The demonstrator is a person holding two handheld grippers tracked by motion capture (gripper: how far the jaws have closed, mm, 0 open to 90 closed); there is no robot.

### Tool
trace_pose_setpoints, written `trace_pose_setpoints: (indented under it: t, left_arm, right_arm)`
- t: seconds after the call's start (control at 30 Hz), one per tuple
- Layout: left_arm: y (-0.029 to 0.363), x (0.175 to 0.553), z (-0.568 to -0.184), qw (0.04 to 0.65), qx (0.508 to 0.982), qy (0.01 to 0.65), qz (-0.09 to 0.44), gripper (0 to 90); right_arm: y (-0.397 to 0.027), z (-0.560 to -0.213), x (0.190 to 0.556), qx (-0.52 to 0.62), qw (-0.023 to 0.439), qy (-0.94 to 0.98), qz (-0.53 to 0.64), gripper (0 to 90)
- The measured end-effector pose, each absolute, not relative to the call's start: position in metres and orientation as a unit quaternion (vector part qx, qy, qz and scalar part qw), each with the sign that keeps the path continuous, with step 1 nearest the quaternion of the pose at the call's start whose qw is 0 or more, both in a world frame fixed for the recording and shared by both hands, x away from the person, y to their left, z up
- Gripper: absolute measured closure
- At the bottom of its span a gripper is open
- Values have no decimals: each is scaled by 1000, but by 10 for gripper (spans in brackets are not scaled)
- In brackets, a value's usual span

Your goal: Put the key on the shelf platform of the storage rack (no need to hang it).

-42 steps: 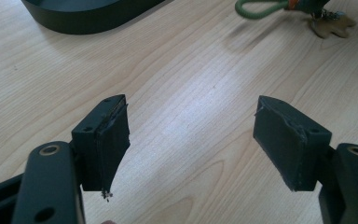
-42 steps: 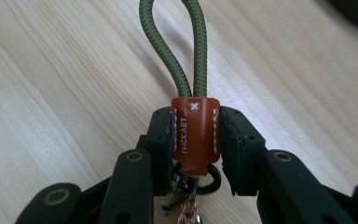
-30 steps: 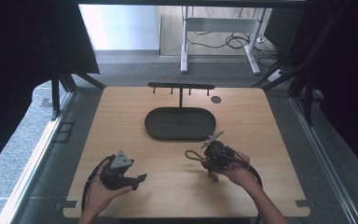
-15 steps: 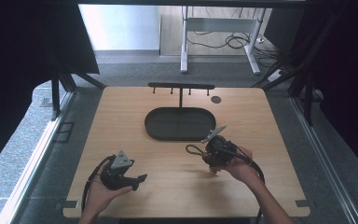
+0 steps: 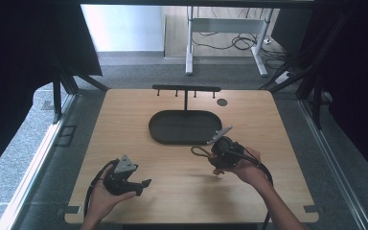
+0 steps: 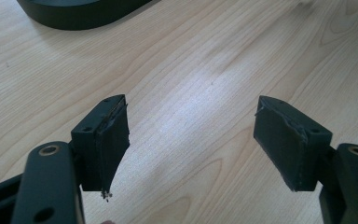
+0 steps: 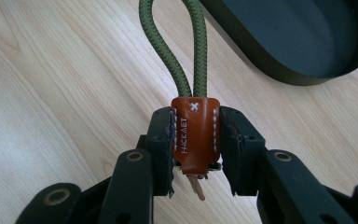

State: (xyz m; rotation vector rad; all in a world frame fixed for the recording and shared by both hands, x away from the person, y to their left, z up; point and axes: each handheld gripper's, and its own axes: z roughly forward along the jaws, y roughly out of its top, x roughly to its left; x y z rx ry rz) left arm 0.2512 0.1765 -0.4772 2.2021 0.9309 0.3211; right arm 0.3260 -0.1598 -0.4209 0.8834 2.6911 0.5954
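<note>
Worktop: we see a light wooden worktop (image 5: pixel 139 124), its four edges all in the high view, with grey floor along each side.
Tray: a dark oval tray (image 5: pixel 185 127) lies on the middle line, nearer the far edge than the near one; in the left gripper view its rim (image 6: pixel 79 11) shows at the top left, and in the right gripper view its wall (image 7: pixel 279 70) fills the top right.
Rack: a black T-shaped rack (image 5: pixel 186 89) with small pegs stands just behind the tray at the far edge.
Disc: a small dark disc (image 5: pixel 222 102) sits near the far right corner.
Left gripper: we see the left gripper (image 5: pixel 141 183) held near the near left corner, jaws spread wide over bare wood (image 6: pixel 191 140), nothing between them.
Right gripper: the right gripper (image 5: pixel 214 154) is right of centre, just beside the tray's near right rim, jaws pinching a brown leather keyring tab (image 7: pixel 196 133).
Keyring: its green cord loop (image 7: pixel 182 51) runs away from the jaws, and a metal key end (image 7: pixel 196 186) hangs under the tab; in the high view the loop (image 5: pixel 200 151) points toward the worktop's middle.
Open room: we find bare wood between the two grippers, along the left edge and along the right edge.
</note>
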Motion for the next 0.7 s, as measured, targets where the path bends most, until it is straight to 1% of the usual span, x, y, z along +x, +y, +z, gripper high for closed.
trace_pose_setpoints:
  t: [0.7]
  left_arm:
    - [176,252,-478,355,854,360,122,271]
  right_arm:
    - [-158,-412,336,302,128,922,206,668]
